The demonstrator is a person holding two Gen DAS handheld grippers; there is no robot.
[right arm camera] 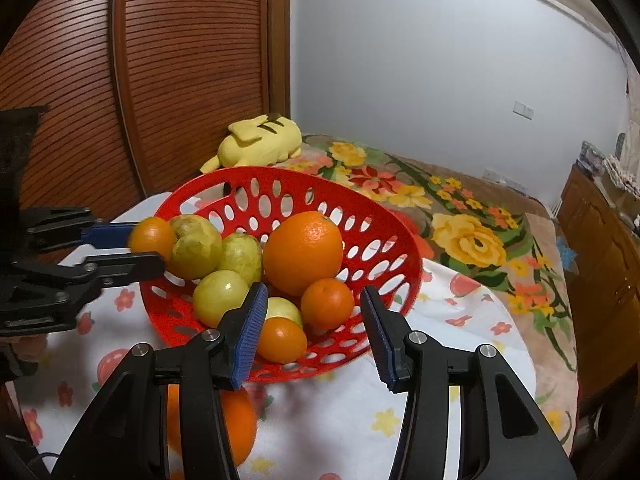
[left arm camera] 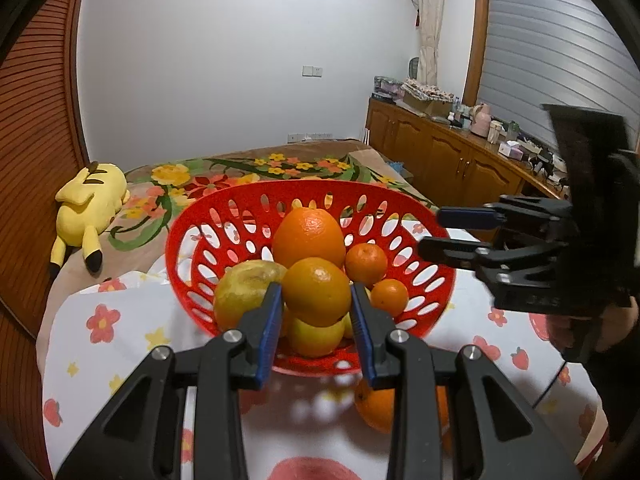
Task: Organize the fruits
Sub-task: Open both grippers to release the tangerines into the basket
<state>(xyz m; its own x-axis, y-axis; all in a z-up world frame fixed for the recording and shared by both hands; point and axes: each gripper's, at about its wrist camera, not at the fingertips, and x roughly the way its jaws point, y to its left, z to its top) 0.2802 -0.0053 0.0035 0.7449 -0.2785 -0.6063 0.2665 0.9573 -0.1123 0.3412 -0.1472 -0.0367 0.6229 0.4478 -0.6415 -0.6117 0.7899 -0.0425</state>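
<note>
A red perforated basket [left arm camera: 192, 248] [right arm camera: 400, 256] stands on a white flowered cloth. It holds a large orange [left arm camera: 308, 236] [right arm camera: 303, 252], small oranges [left arm camera: 366, 263] [right arm camera: 327, 303] and several yellow-green fruits [left arm camera: 244, 292] [right arm camera: 221, 298]. My left gripper [left arm camera: 316, 300] [right arm camera: 150, 246] is shut on a small orange [left arm camera: 316, 292] [right arm camera: 151, 237], held over the basket's rim beside the yellow-green fruits. My right gripper [right arm camera: 314, 332] [left arm camera: 430, 230] stands open at the opposite rim with nothing between its pads. Another orange [left arm camera: 378, 404] [right arm camera: 238, 424] lies on the cloth outside the basket.
A yellow plush toy [left arm camera: 90, 204] [right arm camera: 262, 140] lies on the flowered blanket [right arm camera: 468, 236] behind the basket. Slatted wooden doors [right arm camera: 180, 80] rise on the left. A wooden cabinet [left arm camera: 448, 156] with clutter runs along the right wall.
</note>
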